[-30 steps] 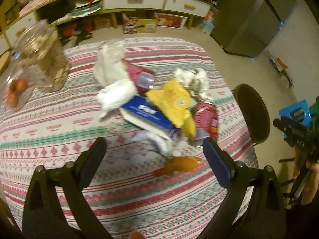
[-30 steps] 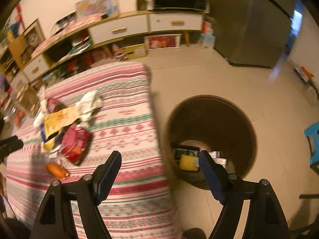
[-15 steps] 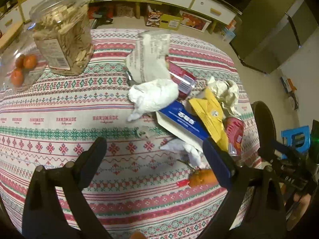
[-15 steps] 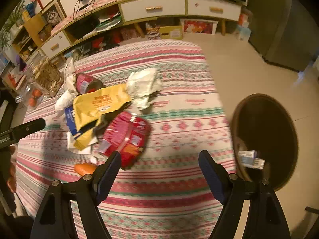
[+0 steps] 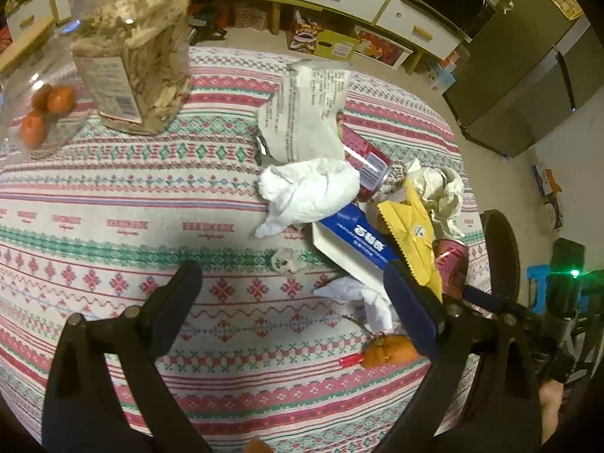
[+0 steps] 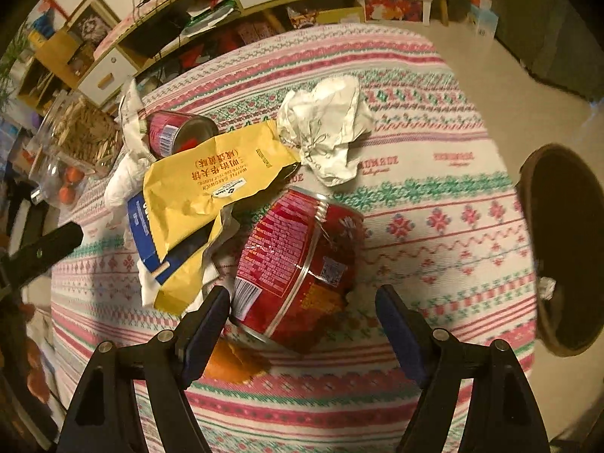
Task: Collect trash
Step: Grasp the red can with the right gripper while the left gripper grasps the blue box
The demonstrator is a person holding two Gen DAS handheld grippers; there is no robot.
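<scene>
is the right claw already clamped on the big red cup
No, the right claw is open, its fingers standing apart on either side of the crushed red noodle cup lying on the tablecloth.

Red can, yellow wrapper, pink-and-green patterned tablecloth.

Tablecloth: woven cloth, matt, ribbed. Red can: glossy metal, dented. Yellow wrapper: creased, semi-matt. Crumpled paper: matt, rough. Tissue: soft, matt. Snack jar: clear glossy plastic.
</scene>
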